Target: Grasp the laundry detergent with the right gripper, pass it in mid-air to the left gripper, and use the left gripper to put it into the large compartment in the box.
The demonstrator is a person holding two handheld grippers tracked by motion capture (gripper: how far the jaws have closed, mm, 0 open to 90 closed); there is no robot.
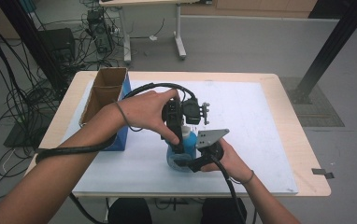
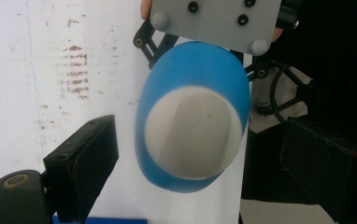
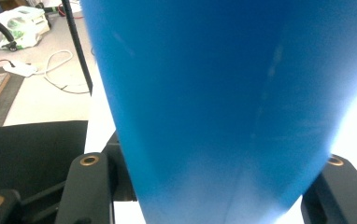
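Note:
A blue bottle (image 1: pixel 189 141) with a white cap (image 2: pixel 193 135) stands upright near the middle of the table. My right gripper (image 3: pixel 214 186) is shut on the bottle's lower body (image 3: pixel 223 93), one jaw on each side; in the high view the right gripper (image 1: pixel 188 161) comes in from the right with its grey plate (image 1: pixel 211 136) on top. My left gripper (image 2: pixel 202 140) points straight down over the cap, open, its jaws standing wide to either side without touching it. From above, the left gripper (image 1: pixel 179 140) hangs right beside the bottle's top.
An open cardboard box (image 1: pixel 103 95) with a blue side stands at the table's left edge. A white sheet (image 1: pixel 251 121) covers most of the wooden table (image 1: pixel 303 154). Cables trail from both grippers; a black post (image 1: pixel 331 42) rises at the back right.

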